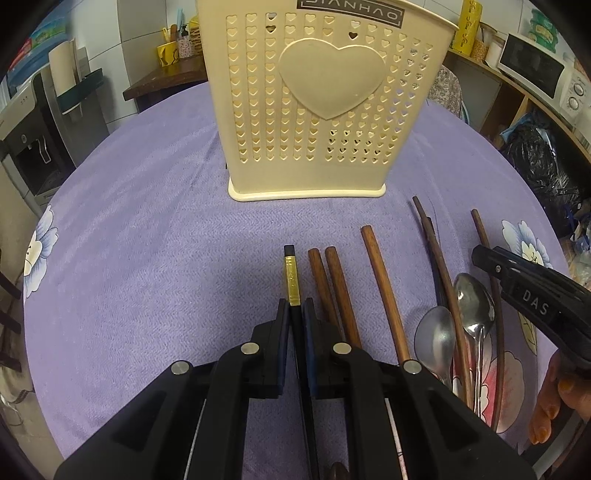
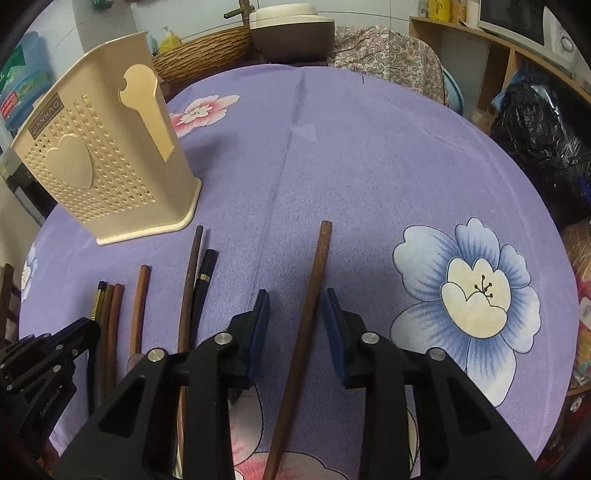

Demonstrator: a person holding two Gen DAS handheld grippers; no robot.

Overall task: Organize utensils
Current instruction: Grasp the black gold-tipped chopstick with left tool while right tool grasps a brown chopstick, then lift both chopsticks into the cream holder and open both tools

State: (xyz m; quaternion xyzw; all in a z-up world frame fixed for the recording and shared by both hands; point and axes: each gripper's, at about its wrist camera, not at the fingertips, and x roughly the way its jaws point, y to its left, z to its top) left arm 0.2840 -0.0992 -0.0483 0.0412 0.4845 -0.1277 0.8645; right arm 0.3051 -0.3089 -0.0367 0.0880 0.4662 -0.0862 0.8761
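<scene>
A cream perforated utensil holder (image 1: 314, 107) with a heart stands upright on the purple cloth; it shows at left in the right wrist view (image 2: 99, 162). My left gripper (image 1: 295, 312) is shut on a black chopstick with a gold band (image 1: 290, 277), low over the cloth. Beside it lie brown wooden chopsticks (image 1: 340, 291), thin dark sticks (image 1: 439, 266) and two metal spoons (image 1: 474, 306). My right gripper (image 2: 295, 299) is open, its jaws on either side of a brown chopstick (image 2: 310, 306) lying on the cloth.
The round table (image 2: 369, 147) has a purple flowered cloth. A wicker basket (image 2: 207, 51) and a rice cooker (image 2: 291, 29) stand behind the far edge. Shelves with a microwave (image 1: 535, 70) and a black bag (image 2: 539, 140) are at right. A water dispenser (image 1: 29, 140) is at left.
</scene>
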